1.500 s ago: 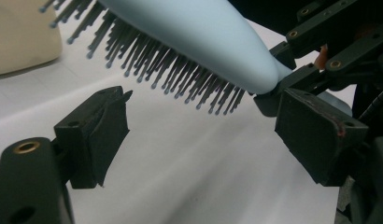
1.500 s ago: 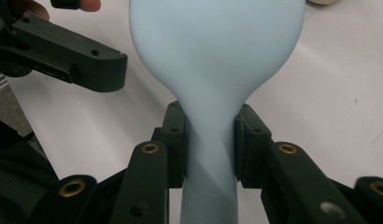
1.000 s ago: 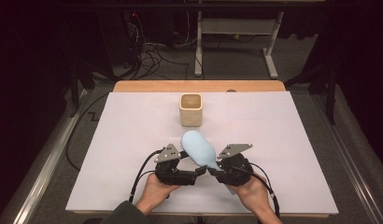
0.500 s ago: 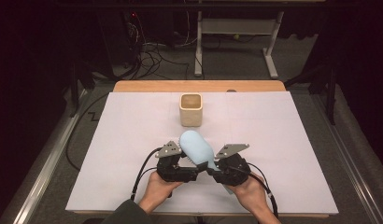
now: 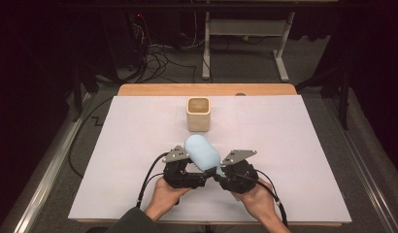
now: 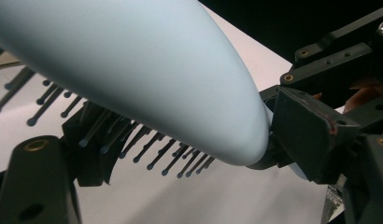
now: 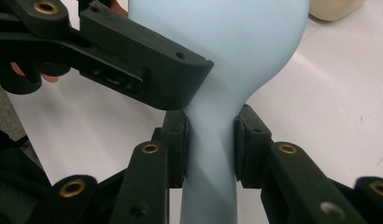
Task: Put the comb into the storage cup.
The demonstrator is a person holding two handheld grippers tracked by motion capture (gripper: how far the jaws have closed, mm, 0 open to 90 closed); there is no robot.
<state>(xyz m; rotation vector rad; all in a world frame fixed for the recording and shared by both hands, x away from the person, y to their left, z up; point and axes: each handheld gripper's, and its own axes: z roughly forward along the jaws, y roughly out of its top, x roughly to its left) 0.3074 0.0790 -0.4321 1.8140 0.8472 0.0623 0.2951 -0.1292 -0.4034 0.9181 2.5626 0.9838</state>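
The white sheet-covered table carries a cream square cup toward 12 o'clock, well apart from the hands. Nearer, at 6 o'clock, a pale blue bristled hairbrush hangs above the sheet, its long axis running from the handle at 5 o'clock to the head at 11. The right gripper clenches the handle; the left gripper, its jaws just narrowing, brackets the head at 9 o'clock, contact unclear
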